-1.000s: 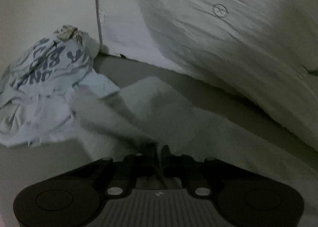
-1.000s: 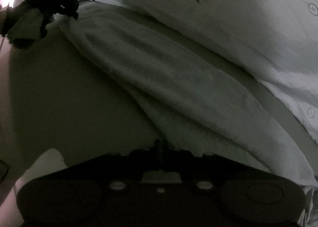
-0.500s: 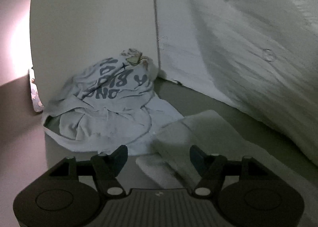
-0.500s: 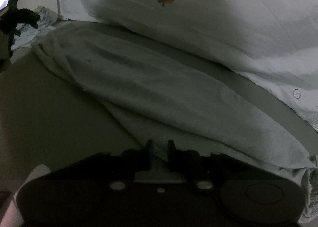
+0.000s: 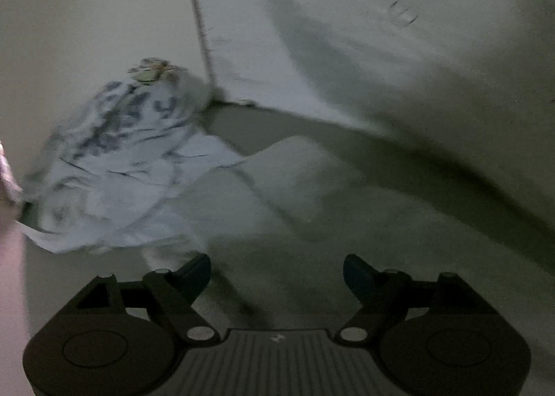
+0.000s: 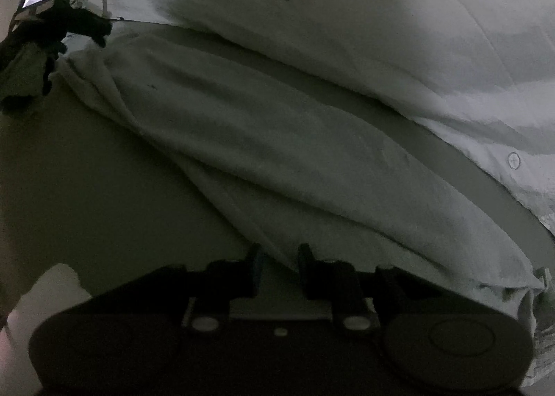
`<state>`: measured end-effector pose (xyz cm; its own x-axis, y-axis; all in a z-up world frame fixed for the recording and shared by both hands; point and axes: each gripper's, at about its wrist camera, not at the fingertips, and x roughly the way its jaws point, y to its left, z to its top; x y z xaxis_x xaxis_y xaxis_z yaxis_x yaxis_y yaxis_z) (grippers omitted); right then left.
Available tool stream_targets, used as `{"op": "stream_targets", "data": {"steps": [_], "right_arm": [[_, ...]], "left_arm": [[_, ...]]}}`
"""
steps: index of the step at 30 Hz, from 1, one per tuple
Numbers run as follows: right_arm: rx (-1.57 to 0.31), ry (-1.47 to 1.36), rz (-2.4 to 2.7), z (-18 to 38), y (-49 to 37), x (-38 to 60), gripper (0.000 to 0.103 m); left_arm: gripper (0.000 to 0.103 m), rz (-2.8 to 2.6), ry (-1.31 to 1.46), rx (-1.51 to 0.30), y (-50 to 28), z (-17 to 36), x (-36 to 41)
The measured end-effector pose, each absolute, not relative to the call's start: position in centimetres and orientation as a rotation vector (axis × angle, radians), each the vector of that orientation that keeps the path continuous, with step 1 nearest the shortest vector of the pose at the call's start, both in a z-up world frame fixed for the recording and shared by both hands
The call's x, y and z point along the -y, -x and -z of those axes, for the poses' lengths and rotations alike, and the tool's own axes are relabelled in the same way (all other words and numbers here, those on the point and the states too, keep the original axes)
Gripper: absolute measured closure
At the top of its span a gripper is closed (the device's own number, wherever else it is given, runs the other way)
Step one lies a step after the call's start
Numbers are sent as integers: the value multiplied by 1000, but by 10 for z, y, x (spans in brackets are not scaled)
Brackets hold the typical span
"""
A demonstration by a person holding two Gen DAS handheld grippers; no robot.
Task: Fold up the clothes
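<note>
Dark lettering on the crumpled pale blue printed garment (image 5: 114, 156) is too blurred to read. Just right of that garment lies the long white terry towel (image 6: 277, 160). The left gripper (image 5: 276, 269) hovers over it, fingers wide apart, empty. The right gripper (image 6: 277, 262) stands narrowly parted astride a towel fold; grip unclear. Beyond the towel rests a carrot-printed white pillow (image 6: 381, 31).

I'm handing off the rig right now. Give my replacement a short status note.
Left hand-held gripper: open, holding nothing, over the near end of the towel.
Right hand-held gripper: open, fingers either side of a towel fold.
Towel lies long, roughly doubled lengthwise, beside the carrot-print quilt.
Printed shirt lies crumpled beyond.
Left: finish folding towel, then shirt.
</note>
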<state>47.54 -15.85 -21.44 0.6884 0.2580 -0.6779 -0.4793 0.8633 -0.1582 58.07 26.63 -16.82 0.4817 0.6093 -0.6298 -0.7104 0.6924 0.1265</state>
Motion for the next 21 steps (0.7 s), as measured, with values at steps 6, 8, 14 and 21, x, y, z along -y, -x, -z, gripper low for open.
{"op": "stream_targets", "data": {"steps": [6, 8, 14, 21], "right_arm": [[-703, 334, -402, 216, -476, 151, 79], [-701, 333, -402, 215, -476, 147, 78], [-695, 344, -416, 214, -469, 136, 74], [-687, 327, -366, 213, -459, 132, 65]], "left_arm": [[19, -944, 112, -739, -534, 166, -281], [19, -974, 138, -749, -514, 166, -289], [19, -994, 156, -733, -483, 157, -289], [13, -544, 168, -603, -485, 133, -217]]}}
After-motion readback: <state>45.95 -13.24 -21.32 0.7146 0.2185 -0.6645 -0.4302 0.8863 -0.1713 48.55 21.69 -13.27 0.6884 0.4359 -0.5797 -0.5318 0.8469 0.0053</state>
